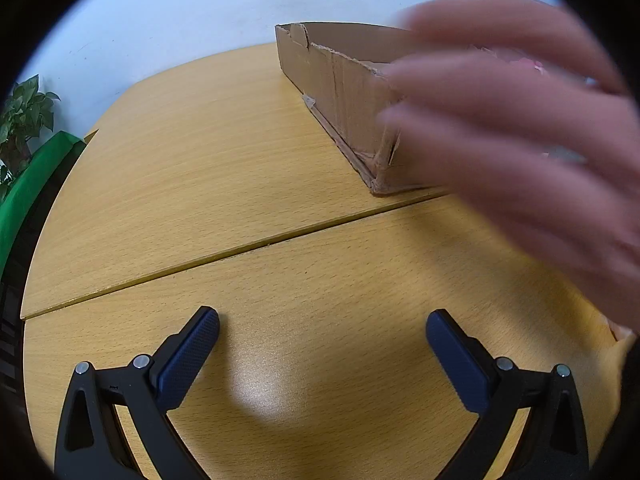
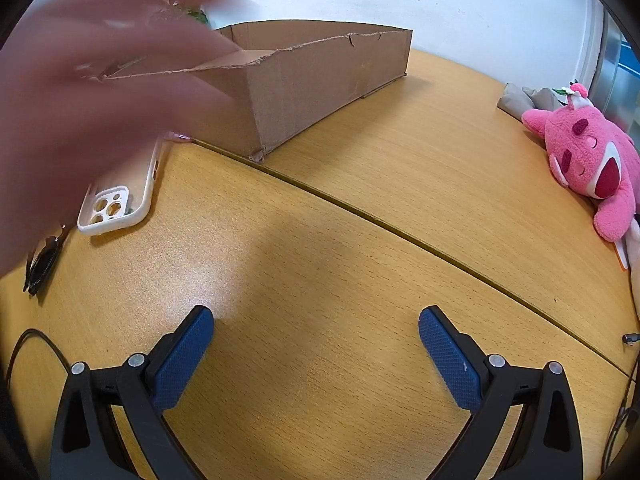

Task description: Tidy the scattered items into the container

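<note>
A: What does the left wrist view show?

B: The left gripper [image 1: 322, 326] sits low over the wooden table [image 1: 200, 168], its two blue-padded fingers [image 1: 188, 354] spread wide with nothing between them. The cardboard box [image 1: 340, 92] stands farther back on the right, its torn near wall facing the camera. A bare hand [image 1: 520, 128], heavily blurred, covers the box's right part and whatever lies inside. A green chair back [image 1: 32, 184] and a leafy plant [image 1: 24, 112] show at the left edge.

A: And the right wrist view?

B: The right gripper [image 2: 316, 324] is likewise wide apart and holds nothing, above bare table [image 2: 360, 220]. The cardboard box [image 2: 320, 76] stands ahead, left of centre. The blurred hand [image 2: 100, 100] fills the upper left, in front of the box's near corner. Just beside the box lies a white phone case [image 2: 120, 204], partly under the hand. Black sunglasses [image 2: 42, 264] lie near it at the left edge. A pink plush toy [image 2: 588, 160] lies well apart, at the far right
</note>
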Tool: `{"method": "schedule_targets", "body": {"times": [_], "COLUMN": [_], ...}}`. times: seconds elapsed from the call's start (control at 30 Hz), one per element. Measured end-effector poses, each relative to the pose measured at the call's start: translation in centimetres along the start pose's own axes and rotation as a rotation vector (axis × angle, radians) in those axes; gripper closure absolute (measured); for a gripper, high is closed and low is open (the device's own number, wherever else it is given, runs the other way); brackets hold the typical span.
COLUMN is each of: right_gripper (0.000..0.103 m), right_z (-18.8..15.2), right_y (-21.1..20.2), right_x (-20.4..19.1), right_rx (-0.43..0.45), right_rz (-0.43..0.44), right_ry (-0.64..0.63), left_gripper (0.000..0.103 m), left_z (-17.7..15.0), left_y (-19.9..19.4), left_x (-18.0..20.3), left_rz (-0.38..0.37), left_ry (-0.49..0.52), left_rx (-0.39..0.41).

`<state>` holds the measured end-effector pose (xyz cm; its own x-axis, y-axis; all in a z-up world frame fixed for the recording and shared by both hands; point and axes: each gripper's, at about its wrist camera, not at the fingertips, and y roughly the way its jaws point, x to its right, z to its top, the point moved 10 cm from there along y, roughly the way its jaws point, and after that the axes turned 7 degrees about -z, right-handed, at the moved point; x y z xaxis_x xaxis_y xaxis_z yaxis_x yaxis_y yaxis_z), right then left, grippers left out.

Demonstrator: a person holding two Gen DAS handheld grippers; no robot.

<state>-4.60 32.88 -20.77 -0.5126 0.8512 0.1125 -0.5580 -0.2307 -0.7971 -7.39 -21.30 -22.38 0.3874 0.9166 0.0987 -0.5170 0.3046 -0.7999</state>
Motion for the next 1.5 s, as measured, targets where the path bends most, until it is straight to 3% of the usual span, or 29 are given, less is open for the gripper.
{"method": "schedule_targets", "body": {"times": [0.47, 0.67, 0.97, 1.2, 1.5], "right_gripper": [0.0, 0.0, 0.0, 0.0, 0.0], "right_z": [0.0, 0.3, 0.3, 0.8, 0.6], "right_y": [0.0, 0.1, -0.3, 0.1, 0.0], "right_x": [0.0, -0.6, -2.5, -3.0, -2.7], "right_rx": [0.0, -0.007, -0.034, -0.045, -0.051], "right_rz": [-0.001, -0.038, -0.177, -0.24, -0.254], "right_ry": [0.0, 0.042, 0.229, 0.315, 0.347], "left_gripper": [0.0, 0.0, 0.0, 0.0, 0.001], "left_z": [0.1, 0.1, -1.1, -1.0, -1.0], "left_y": [-0.1, -0.3, 1.2, 1.4, 1.3], "left_x": [0.0, 0.0, 0.0, 0.6, 0.3], "left_rz": [0.0, 0.006, 0.14, 0.158, 0.195], "left_ry": [0.0, -0.006, -0.181, -0.213, -0.267], "left_rx": [0.0, 0.001, 0.023, 0.028, 0.036]}}
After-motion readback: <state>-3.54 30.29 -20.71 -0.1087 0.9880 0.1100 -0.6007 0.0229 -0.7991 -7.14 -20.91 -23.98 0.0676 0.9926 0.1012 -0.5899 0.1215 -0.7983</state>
